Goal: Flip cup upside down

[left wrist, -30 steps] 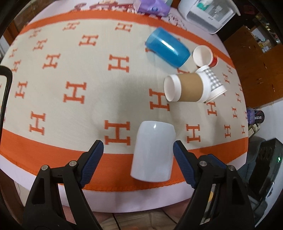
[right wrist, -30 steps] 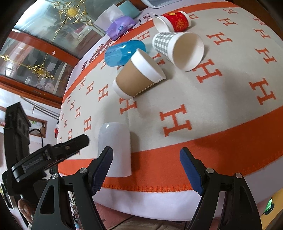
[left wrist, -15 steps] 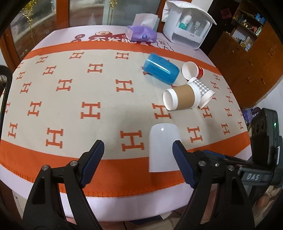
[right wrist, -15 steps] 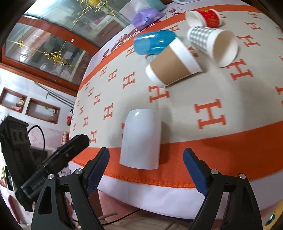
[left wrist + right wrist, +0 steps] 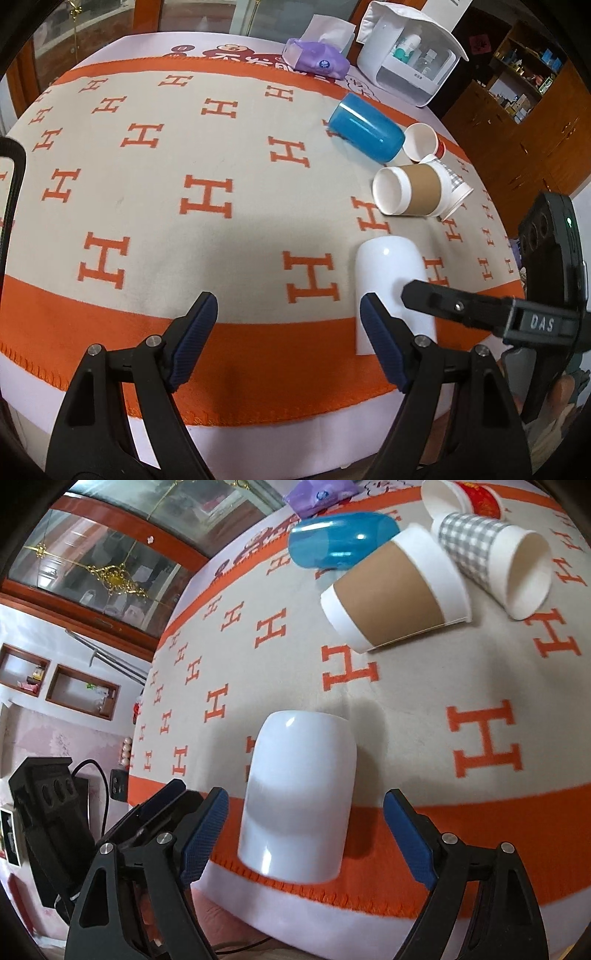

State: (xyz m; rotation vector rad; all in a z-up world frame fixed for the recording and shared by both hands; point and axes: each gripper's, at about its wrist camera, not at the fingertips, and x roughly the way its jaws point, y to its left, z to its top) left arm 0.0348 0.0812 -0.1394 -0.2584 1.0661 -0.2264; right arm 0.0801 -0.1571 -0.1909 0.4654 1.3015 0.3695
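A plain white cup [image 5: 391,284] [image 5: 299,797] lies on its side near the table's front edge, closed end pointing away, on an orange and beige cloth [image 5: 207,199]. My right gripper [image 5: 306,830] is open, its blue pads either side of the cup's near end without touching it. My left gripper [image 5: 288,332] is open and empty, left of the cup, its right finger just in front of the cup's near end. The right gripper's finger [image 5: 454,306] crosses the cup in the left wrist view.
Behind the white cup lie a brown-sleeved paper cup [image 5: 410,190] [image 5: 395,590], a grey checked cup [image 5: 491,557], a red cup [image 5: 465,498] and a blue tumbler [image 5: 365,127] [image 5: 340,539]. A purple tissue pack [image 5: 317,61] and a white organiser [image 5: 410,51] stand at the back.
My left gripper has pulled back and shifted left, so the white cup now sits off to its right. My right gripper has moved in and centred on the cup's near end.
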